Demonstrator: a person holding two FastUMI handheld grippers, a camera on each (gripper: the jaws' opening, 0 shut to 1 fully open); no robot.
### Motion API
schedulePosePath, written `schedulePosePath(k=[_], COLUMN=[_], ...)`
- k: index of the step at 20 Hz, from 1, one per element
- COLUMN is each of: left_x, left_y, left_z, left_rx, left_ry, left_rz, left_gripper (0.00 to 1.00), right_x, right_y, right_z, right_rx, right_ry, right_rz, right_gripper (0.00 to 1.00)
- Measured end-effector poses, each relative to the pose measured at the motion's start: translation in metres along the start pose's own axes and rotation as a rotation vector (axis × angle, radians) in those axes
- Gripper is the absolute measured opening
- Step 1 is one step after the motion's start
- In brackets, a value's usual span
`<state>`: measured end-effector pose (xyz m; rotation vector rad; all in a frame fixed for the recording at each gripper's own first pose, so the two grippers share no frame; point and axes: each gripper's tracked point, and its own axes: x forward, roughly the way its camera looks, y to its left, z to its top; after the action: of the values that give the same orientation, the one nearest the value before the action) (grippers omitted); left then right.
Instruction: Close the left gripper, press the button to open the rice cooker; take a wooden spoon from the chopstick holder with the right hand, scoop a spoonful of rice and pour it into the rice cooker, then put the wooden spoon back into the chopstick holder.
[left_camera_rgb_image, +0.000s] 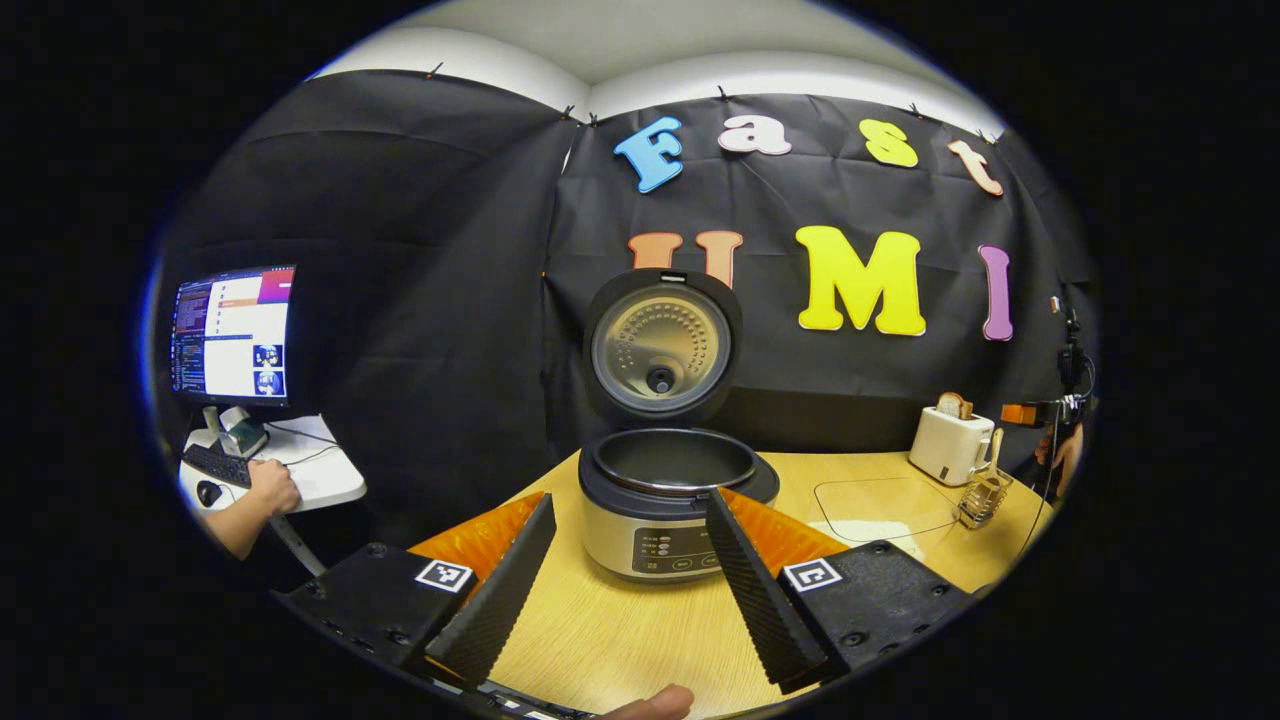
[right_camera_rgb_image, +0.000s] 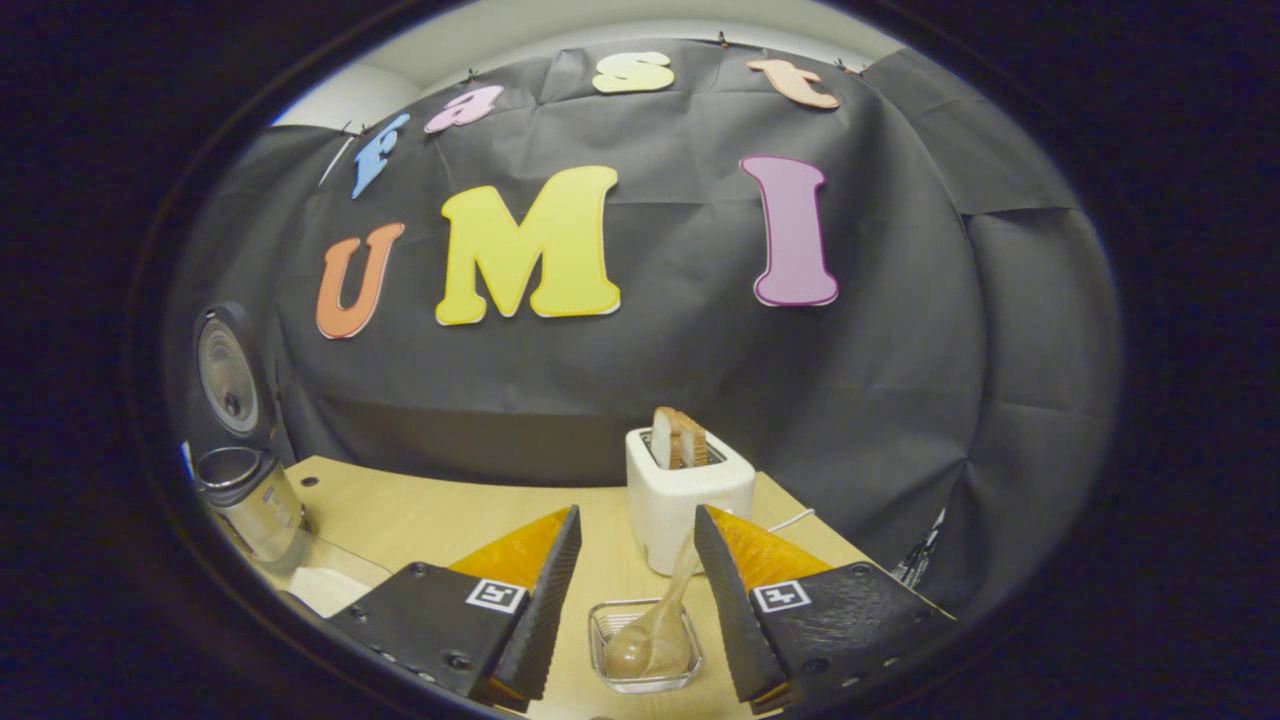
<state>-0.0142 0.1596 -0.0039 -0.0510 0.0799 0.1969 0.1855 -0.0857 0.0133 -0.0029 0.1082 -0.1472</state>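
Wooden spoon — pale, upright in clear chopstick holder.

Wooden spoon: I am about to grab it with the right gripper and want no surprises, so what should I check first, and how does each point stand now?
1. Rice cooker lid up: ok, it stands open and the pot shows.
2. Right gripper open: ok, its fingers are spread apart with nothing between them.
3. Wooden spoon within the gap: ok, it sits in the holder just ahead, between the fingers.
4. Toaster out of the way: cannot tell, it stands close behind the holder.
5. Left gripper out of the way: ok, it is open, in front of the cooker.
6. Rice to scoop: cannot tell.
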Motion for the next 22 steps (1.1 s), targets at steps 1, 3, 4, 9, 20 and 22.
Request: schedulePosePath(k=[1,3,4,9,20,22], left_x=[0.002,0.002,0.003,0.025,0.087,0.107], left_y=[0.000,0.002,0.005,0.006,-0.015,-0.019], left_z=[0.000,0.003,0.004,0.016,0.152,0.169], left_rx=[-0.010,-0.030,-0.035,-0.063,0.015,0.016], left_ry=[0.002,-0.008,-0.012,0.004,-0.095,-0.089], left_rz=[-0.005,-0.010,-0.007,-0.018,-0.018,-0.016], left_gripper=[0.97,0.97,0.97,0.97,0.96,0.96], right_x=[-0.005,-0.017,-0.023,-0.062,-0.125,-0.137], right_y=[0.002,0.003,-0.001,-0.007,0.010,0.014], right_z=[-0.001,-0.002,-0.002,0.005,-0.013,-0.013], right_rx=[0.000,0.014,0.022,0.029,0.034,0.029], right_ry=[0.001,0.001,-0.004,-0.057,-0.046,-0.053], right_rz=[0.018,0.035,0.031,0.048,0.083,0.097], right_gripper=[0.75,0.92,0.97,0.93,0.96,0.96])
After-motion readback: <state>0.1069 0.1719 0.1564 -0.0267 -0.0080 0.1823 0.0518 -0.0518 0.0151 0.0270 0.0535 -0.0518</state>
